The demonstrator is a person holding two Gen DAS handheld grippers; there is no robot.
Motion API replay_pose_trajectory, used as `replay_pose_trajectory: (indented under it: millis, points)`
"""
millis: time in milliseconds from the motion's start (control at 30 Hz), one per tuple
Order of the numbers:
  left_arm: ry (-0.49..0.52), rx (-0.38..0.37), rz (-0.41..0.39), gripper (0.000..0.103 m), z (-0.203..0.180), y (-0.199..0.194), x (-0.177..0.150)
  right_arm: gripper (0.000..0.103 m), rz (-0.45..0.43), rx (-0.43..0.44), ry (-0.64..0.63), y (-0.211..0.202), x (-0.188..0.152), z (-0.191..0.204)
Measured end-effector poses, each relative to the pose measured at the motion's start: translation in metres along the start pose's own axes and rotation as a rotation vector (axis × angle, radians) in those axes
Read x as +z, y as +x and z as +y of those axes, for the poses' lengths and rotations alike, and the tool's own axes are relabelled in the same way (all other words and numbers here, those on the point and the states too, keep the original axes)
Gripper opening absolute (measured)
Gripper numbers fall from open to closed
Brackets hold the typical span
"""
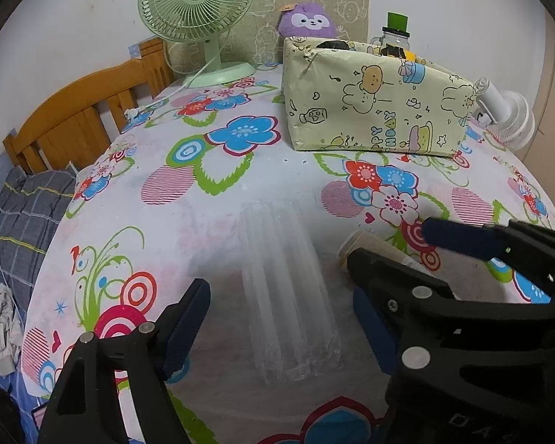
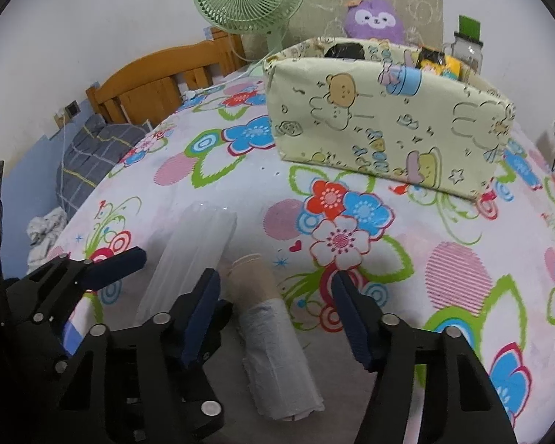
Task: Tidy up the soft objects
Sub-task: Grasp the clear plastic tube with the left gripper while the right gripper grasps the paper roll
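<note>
Soft items lie side by side on the flowered tablecloth (image 1: 240, 170): a clear plastic sleeve of ribbed tubes (image 1: 288, 296) and, just to its right, a roll of white tissue on a brown core (image 2: 273, 336). Your left gripper (image 1: 281, 329) straddles the sleeve, fingers spread, pads not pressing it. Your right gripper (image 2: 273, 307) straddles the roll likewise, fingers apart and clear of it. The two grippers stand close, inner fingers nearly side by side between the items. Beyond them a paper-wrapped box (image 1: 373, 103) stands open-topped, holding a few items. Behind it you have a green desk fan (image 1: 196, 18), a purple plush toy (image 1: 309, 22) and a lidded jar (image 1: 394, 37); a white fan (image 1: 507, 114) lies at the right edge.
</note>
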State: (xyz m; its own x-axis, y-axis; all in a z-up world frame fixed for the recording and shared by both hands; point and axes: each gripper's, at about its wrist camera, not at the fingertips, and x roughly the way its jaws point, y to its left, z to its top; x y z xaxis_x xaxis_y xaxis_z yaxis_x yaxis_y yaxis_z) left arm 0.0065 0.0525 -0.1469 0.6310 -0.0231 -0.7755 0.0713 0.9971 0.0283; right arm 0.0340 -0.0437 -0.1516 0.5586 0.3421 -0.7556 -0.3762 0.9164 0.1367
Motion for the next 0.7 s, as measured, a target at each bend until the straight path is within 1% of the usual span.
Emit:
replay_pose_trajectory:
  millis: [67, 167, 200, 233, 267, 333, 367, 433, 600, 667, 700]
  points:
    - [0.001, -0.002, -0.001, 0.081, 0.000, 0.000, 0.001, 0.052, 0.006, 0.024, 0.005, 0.001, 0.000, 0.001]
    - [0.007, -0.004, -0.003, 0.080, -0.002, 0.001, 0.002, 0.043, 0.017, 0.034, 0.005, 0.003, 0.001, 0.003]
    - [0.014, -0.003, -0.005, 0.080, -0.003, 0.002, 0.002, 0.043, 0.020, 0.034, 0.004, 0.004, 0.002, 0.003]
    - [0.023, -0.001, -0.006, 0.079, -0.005, 0.002, 0.003, 0.040, 0.025, 0.027, 0.002, 0.004, 0.003, 0.002]
    - [0.029, 0.001, -0.004, 0.078, -0.005, 0.002, 0.004, 0.035, 0.027, 0.008, 0.001, 0.004, 0.003, 0.001]
    - [0.035, -0.002, 0.003, 0.078, -0.007, 0.002, 0.005, 0.031, 0.042, -0.021, 0.018, 0.008, 0.004, -0.006]
    - [0.037, -0.004, 0.005, 0.078, -0.008, 0.002, 0.005, 0.025, 0.045, -0.021, 0.027, 0.009, 0.004, -0.010]
    - [0.039, -0.008, 0.004, 0.077, -0.009, 0.003, 0.007, 0.024, 0.042, -0.045, 0.024, 0.009, 0.005, -0.014]
    - [0.031, -0.034, 0.010, 0.065, -0.011, 0.008, 0.012, 0.023, 0.031, -0.074, 0.040, 0.009, 0.008, -0.022]
    - [0.033, -0.044, 0.009, 0.053, -0.013, 0.009, 0.015, 0.023, 0.030, -0.076, 0.045, 0.009, 0.010, -0.025]
    - [0.035, -0.051, 0.010, 0.050, -0.014, 0.009, 0.016, 0.023, 0.030, -0.078, 0.046, 0.010, 0.010, -0.026]
